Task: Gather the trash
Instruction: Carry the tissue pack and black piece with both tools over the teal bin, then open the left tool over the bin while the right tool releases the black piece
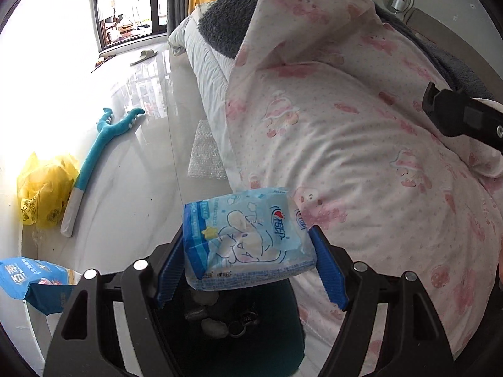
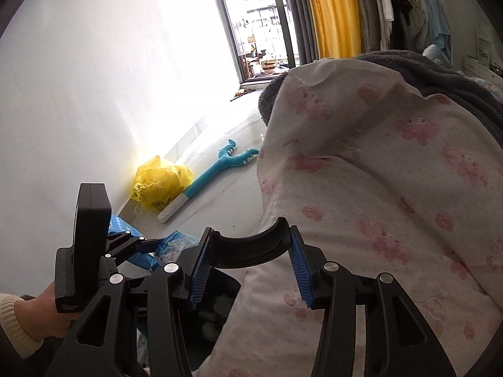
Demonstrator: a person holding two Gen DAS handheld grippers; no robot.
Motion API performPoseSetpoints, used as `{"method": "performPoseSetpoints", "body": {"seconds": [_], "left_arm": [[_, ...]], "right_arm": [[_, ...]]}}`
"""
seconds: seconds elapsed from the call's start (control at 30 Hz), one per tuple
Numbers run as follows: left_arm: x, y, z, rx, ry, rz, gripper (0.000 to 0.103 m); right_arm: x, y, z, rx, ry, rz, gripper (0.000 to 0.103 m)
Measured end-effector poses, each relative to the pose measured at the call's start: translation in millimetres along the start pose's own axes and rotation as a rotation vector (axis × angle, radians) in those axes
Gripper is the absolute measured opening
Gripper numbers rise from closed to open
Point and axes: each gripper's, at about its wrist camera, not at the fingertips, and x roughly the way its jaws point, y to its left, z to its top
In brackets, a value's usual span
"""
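Two grippers busy: left gripper [image 1: 250, 264] has its fingers clamped on the blue tissue packet [image 1: 248, 242], hanging right above the dark bin [image 1: 239, 330] at six o'clock. Right gripper [image 2: 248, 267] grips the bin rim [image 2: 251, 245]. Best to centre the packet over the opening first, then part the fingers cleanly.

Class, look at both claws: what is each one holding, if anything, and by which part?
Left claw grips the blue tissue packet by its two side edges. Right claw clamps a black curved rim at its ends.
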Motion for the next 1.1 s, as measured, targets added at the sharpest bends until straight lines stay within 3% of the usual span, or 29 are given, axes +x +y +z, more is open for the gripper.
{"method": "performPoseSetpoints", "body": {"seconds": [0.47,0.63,0.83,1.1], "left_arm": [[15,49,-33,-0.089,0.183,-0.049,0.078],[20,62,-46,-0.100,0.253,-0.059,0.084],[9,83,-52,-0.129,0.241,-0.038,0.086],[-21,117,-53,-0.177,0.165,0.004,0.086]], "right_arm": [[44,58,2,-0.061,0.066,0.053,0.048],[59,71,0,-0.070,0.099,0.065,0.048],[82,86,-4,-0.081,0.155,0.080,0.048],[113,100,-19,-0.057,0.231,0.082,0.048]]}}
